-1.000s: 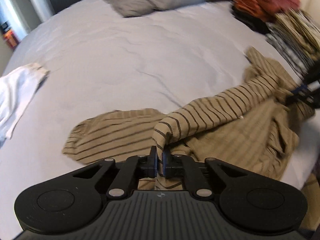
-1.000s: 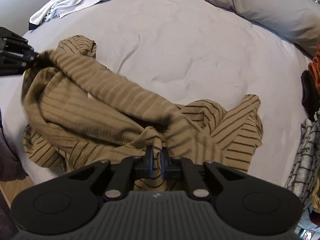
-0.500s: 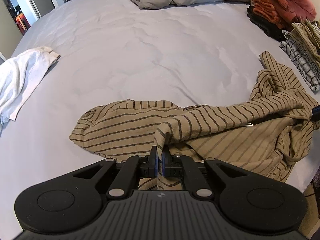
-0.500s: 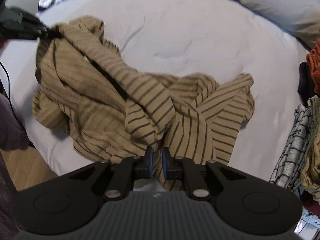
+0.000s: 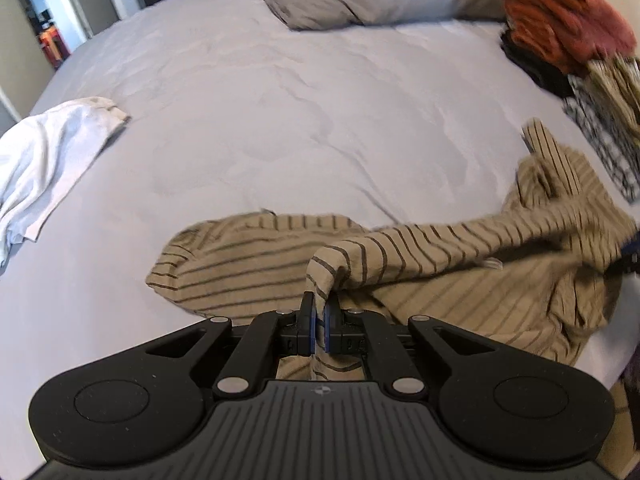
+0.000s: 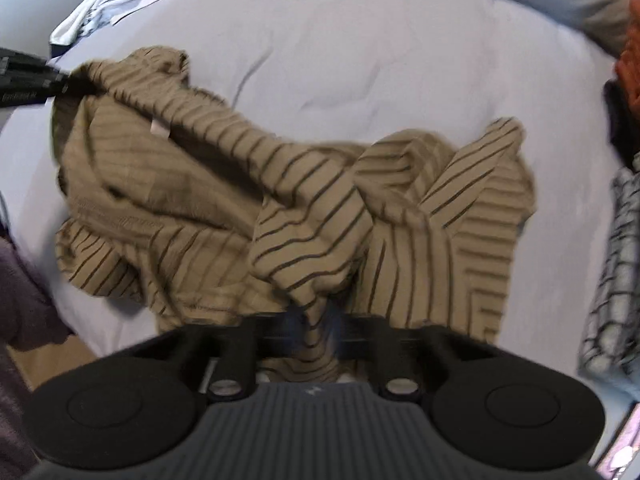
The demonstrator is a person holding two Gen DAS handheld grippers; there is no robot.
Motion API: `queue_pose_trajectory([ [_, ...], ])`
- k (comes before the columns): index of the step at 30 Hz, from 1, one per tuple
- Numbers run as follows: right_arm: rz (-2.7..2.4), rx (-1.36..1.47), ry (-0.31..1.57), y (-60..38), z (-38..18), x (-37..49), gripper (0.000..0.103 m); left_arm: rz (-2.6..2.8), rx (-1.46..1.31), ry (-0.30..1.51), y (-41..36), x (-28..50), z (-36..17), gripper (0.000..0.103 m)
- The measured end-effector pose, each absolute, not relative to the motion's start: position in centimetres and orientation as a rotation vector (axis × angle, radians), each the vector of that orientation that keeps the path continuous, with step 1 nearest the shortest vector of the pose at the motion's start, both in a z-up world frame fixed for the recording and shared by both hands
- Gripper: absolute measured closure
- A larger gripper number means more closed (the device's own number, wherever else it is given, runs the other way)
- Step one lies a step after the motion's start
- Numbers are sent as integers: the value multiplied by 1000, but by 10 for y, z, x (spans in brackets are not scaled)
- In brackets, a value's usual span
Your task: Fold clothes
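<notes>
Gripping a fold of the striped tan shirt (image 5: 420,256), left gripper (image 5: 319,312) is clenched on the cloth. Right gripper (image 6: 316,320) likewise pinches another fold, blurred. Shirt lies crumpled at the near edge of the bed (image 5: 280,100); white garment (image 5: 48,152) well apart.

No readable text anywhere. My left gripper's housing (image 5: 322,391) carries a small round crosshair emblem, no letters. A pale tag (image 6: 160,130) on the striped shirt (image 6: 304,216), ahead-left of my right gripper, is too blurred to read.
</notes>
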State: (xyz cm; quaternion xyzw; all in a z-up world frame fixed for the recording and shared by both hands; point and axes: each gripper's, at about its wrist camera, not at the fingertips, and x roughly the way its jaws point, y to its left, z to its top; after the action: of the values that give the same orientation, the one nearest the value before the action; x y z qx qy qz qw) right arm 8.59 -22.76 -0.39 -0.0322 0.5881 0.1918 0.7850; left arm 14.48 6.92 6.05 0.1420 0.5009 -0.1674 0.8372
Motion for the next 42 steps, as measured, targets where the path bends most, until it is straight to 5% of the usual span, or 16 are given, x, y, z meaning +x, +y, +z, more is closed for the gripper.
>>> queue_pose_trajectory([
  [6,420,-330,1090,-215,38,68,99,-266,290,1020,86,153,71,102],
  [15,485,-417,1161,-209,26,56,92,-330,315,1102,80,145,53,102],
  [16,484,-404,1146,-210,30,55,81,-338,306,1110,81,144,53,101],
  [17,483,-389,1123,-211,35,55,55,-346,297,1111,82,144,52,101],
  [18,484,-381,1097,-211,39,55,47,-357,293,1113,83,143,52,101],
  [25,476,-392,1059,-199,34,64,46,-374,247,1112,87,141,55,62],
  [29,461,-410,1081,-192,20,73,43,-355,227,1128,88,146,51,60],
  [34,443,-433,1109,-184,3,83,50,-286,245,1180,92,157,31,65],
  [35,439,-438,1115,-182,-1,85,71,-281,243,1187,93,158,28,74],
  [37,415,-443,1108,-182,-1,89,87,-283,229,1189,96,160,28,82],
  [42,302,-377,981,-196,31,95,93,-291,205,1091,94,153,53,96],
])
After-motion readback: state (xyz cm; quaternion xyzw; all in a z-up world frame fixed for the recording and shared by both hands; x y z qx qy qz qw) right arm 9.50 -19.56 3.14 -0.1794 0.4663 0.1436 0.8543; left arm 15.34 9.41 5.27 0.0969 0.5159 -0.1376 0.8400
